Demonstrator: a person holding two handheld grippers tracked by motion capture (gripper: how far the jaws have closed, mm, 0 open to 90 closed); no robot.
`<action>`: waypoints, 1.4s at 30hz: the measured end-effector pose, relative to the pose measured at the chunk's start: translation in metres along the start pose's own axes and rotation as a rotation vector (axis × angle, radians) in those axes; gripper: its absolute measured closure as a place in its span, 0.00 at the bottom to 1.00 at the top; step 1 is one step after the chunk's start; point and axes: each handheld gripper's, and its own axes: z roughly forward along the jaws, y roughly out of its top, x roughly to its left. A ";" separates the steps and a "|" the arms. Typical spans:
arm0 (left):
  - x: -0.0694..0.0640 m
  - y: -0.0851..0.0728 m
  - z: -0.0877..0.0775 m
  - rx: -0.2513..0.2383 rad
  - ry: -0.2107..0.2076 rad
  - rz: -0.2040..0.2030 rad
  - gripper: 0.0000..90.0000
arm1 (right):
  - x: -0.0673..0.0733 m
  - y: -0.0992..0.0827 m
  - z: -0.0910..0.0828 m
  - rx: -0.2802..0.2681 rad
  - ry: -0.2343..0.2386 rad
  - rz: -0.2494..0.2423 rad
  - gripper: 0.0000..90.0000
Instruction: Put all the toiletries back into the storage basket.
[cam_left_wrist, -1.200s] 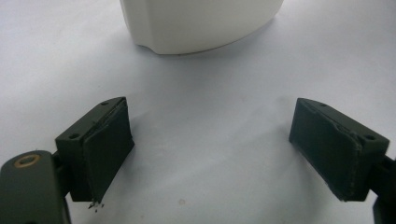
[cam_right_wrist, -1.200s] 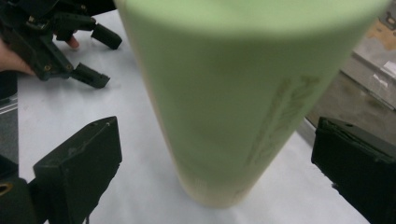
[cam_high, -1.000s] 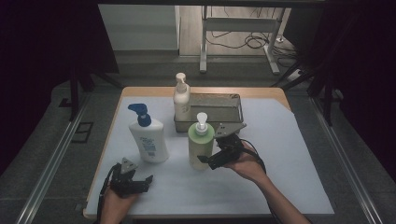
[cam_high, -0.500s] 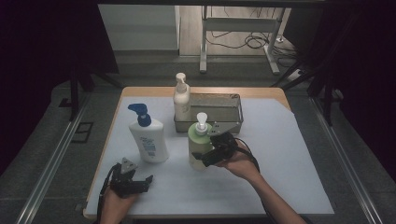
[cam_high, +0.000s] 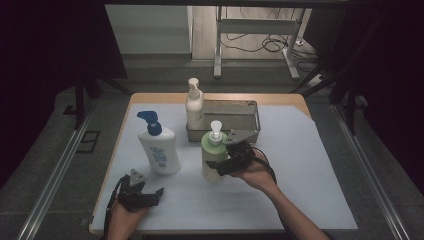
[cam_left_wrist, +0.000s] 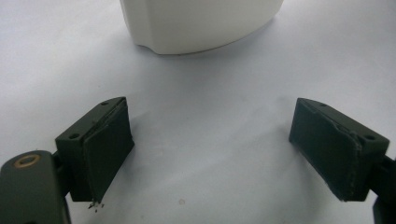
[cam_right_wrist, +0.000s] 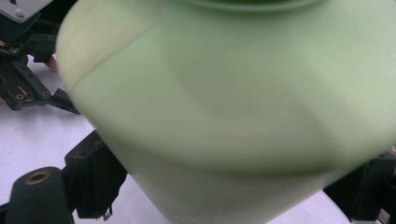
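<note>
Jaws of the right gripper (cam_high: 221, 165) have just been closing around the pale green plastic pump bottle (cam_high: 214, 155), upright mid-desk before the grey metal tray (cam_high: 250, 131); contact unclear. The left gripper (cam_high: 150, 196) rests wide apart, empty, near the white blue-pump bottle (cam_high: 159, 150).

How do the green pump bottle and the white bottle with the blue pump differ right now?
The green pump bottle stands between the right gripper jaws; the white bottle with the blue pump stands free. Green body with a white pump against white body with a blue pump. Both stand upright on the white sheet.
</note>
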 end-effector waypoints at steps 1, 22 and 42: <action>0.000 0.000 0.000 0.000 0.000 0.000 0.14 | 0.000 0.000 0.000 0.001 -0.003 0.001 0.14; 0.000 0.000 0.000 0.000 0.000 -0.001 0.14 | -0.006 0.018 -0.020 -0.003 -0.021 0.023 0.15; 0.000 0.000 0.000 0.000 -0.002 -0.001 0.14 | -0.023 0.057 -0.042 0.002 -0.044 0.028 0.15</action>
